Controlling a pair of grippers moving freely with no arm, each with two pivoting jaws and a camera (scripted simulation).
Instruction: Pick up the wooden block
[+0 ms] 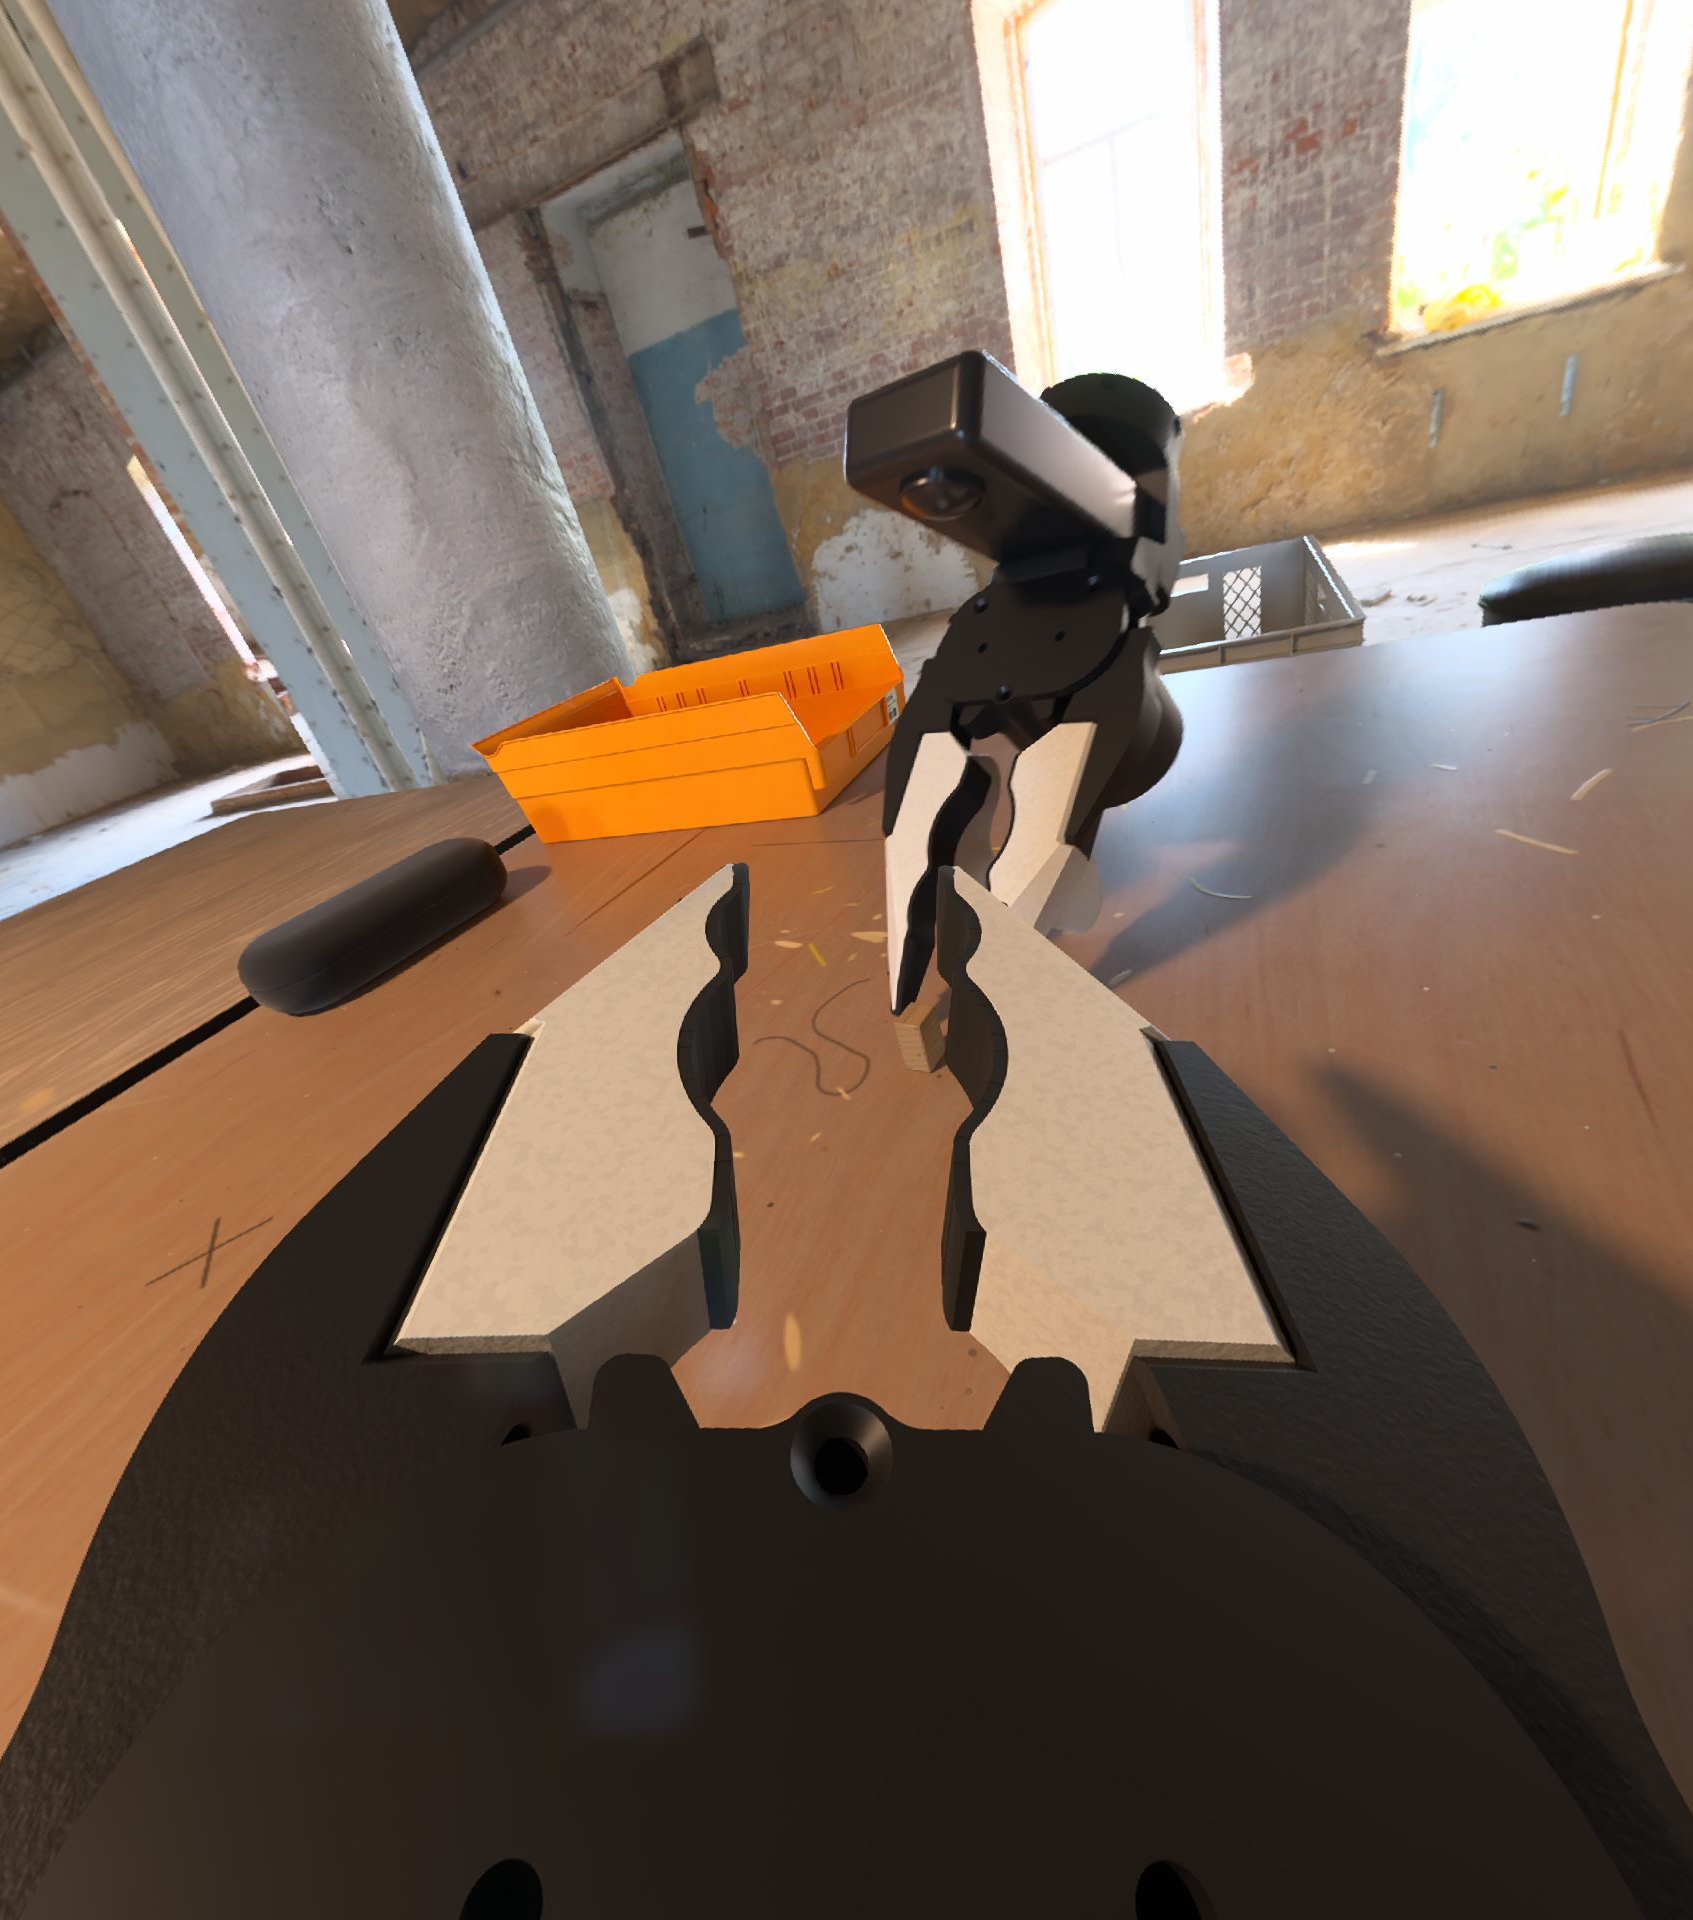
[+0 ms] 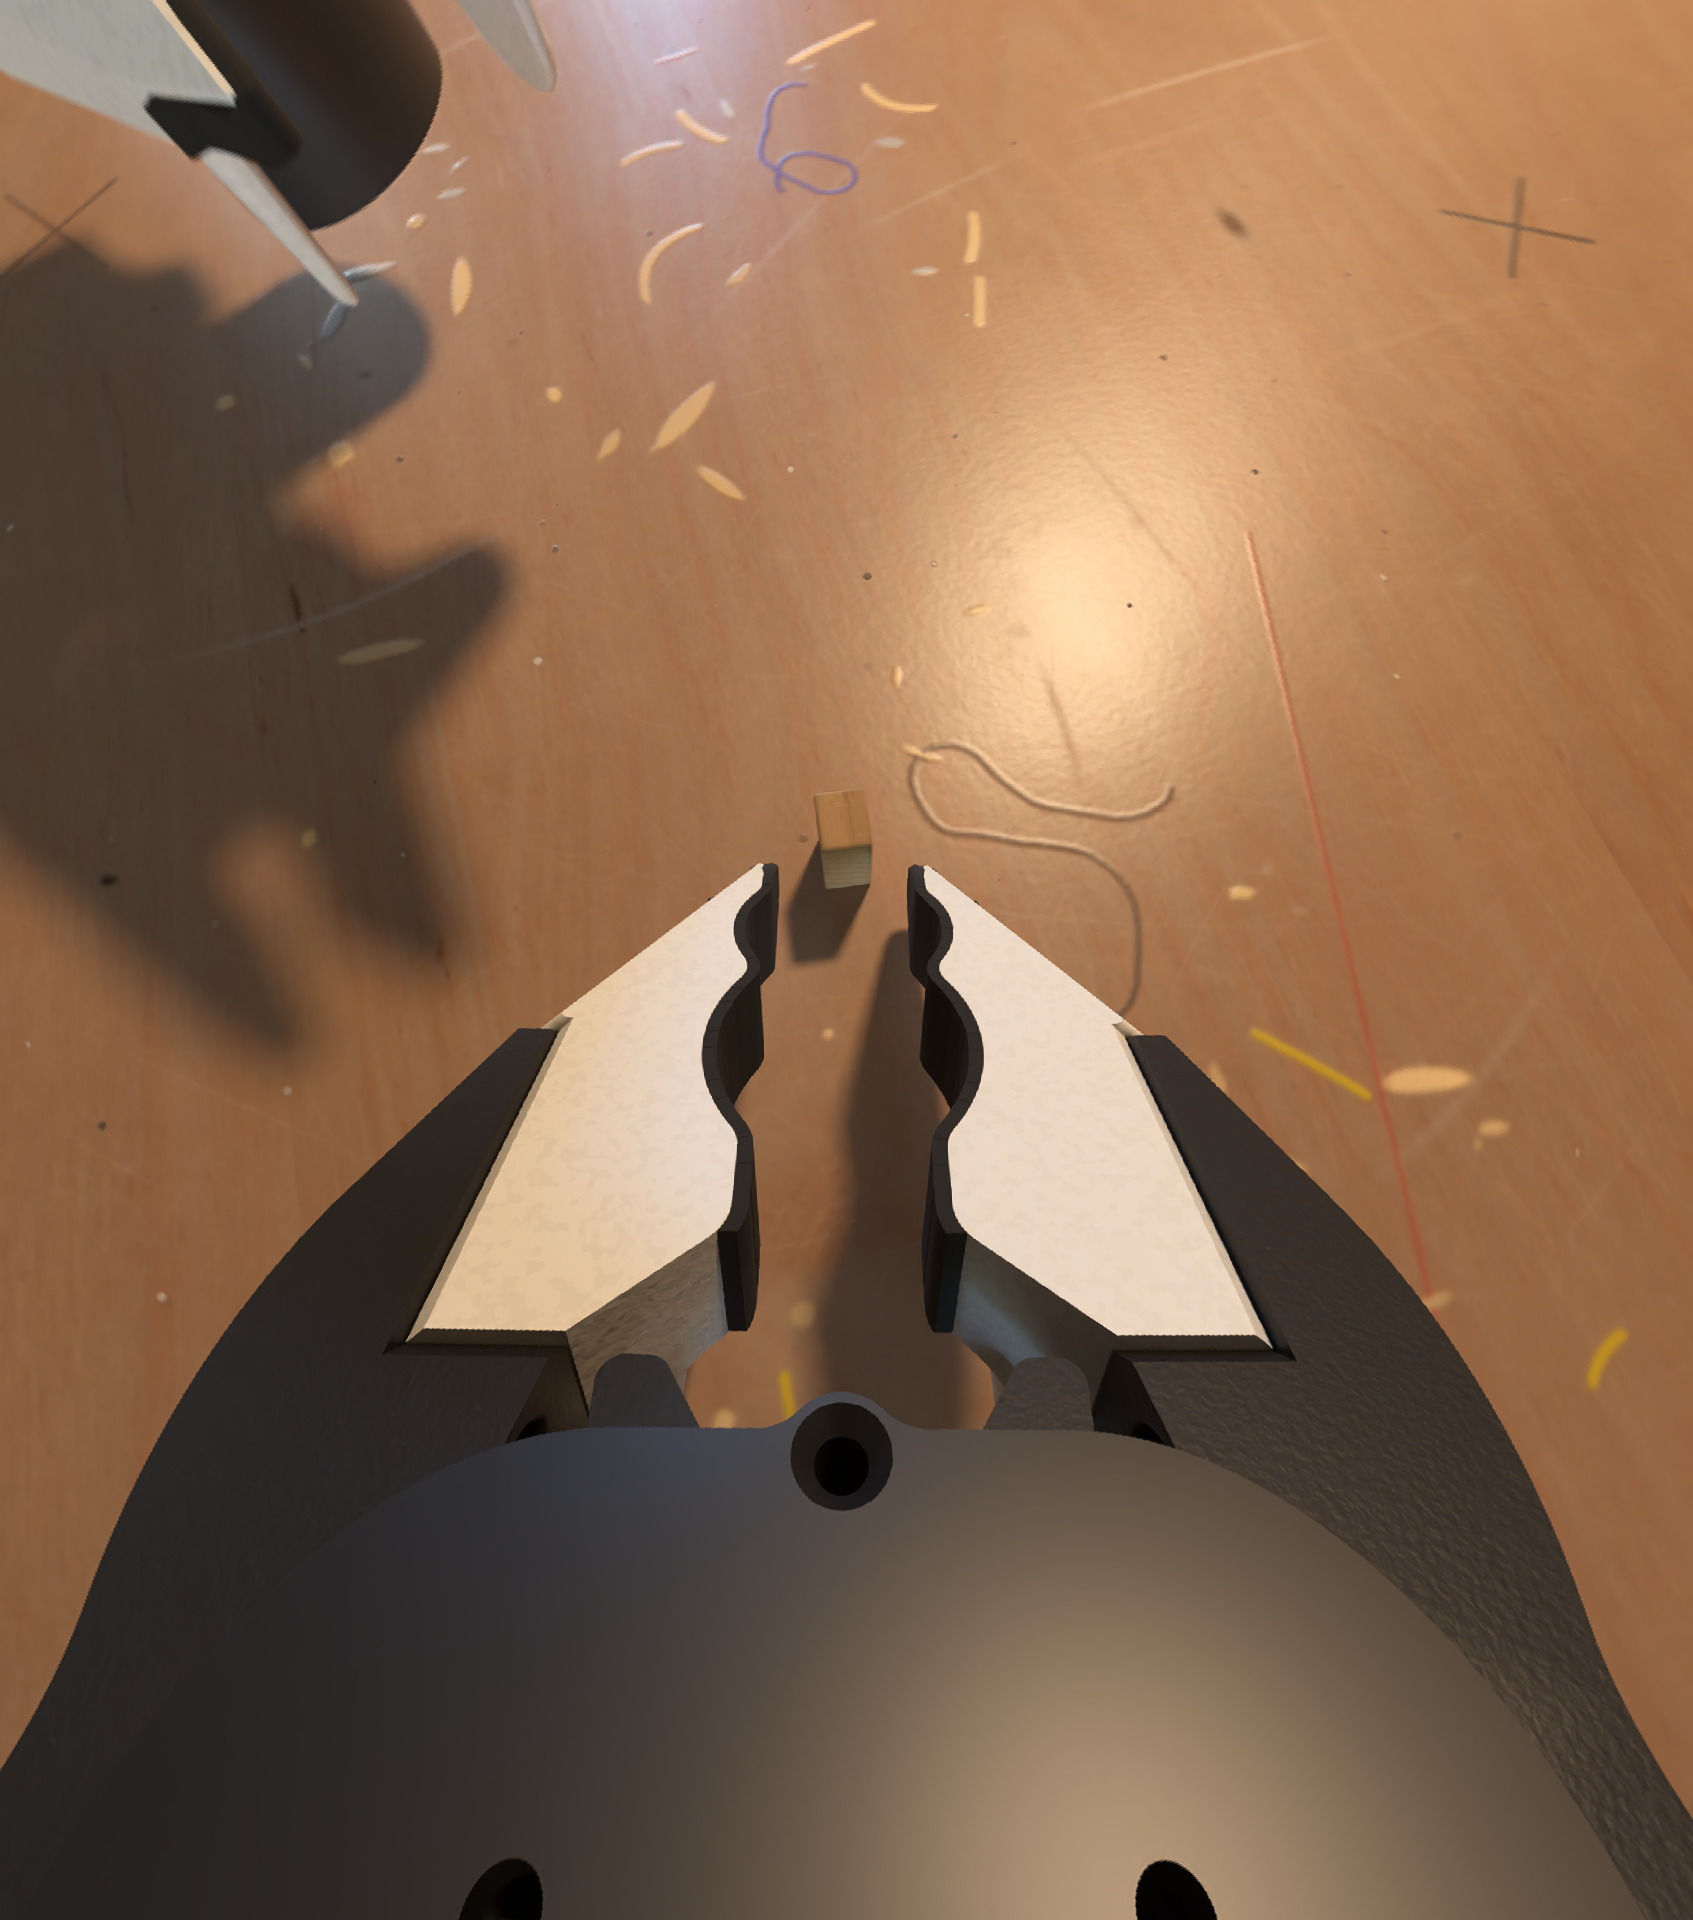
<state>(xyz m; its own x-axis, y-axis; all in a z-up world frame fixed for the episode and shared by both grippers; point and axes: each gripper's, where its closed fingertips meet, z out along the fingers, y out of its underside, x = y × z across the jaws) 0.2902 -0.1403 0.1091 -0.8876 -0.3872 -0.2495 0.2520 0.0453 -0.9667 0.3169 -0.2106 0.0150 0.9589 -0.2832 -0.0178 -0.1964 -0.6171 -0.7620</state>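
A small wooden block stands on the wooden table. My right gripper is open and points down at it. The block sits just beyond the fingertips, in line with the gap between them, and touches neither. In the left wrist view the block shows under the right gripper, partly hidden by my own right finger. My left gripper is open and empty, low over the table and short of the block. It also shows at the top left of the right wrist view.
An orange bin stands at the back of the table. A black oblong case lies to the left. A grey crate and a black round object sit behind. Wood chips and a thread lie around the block.
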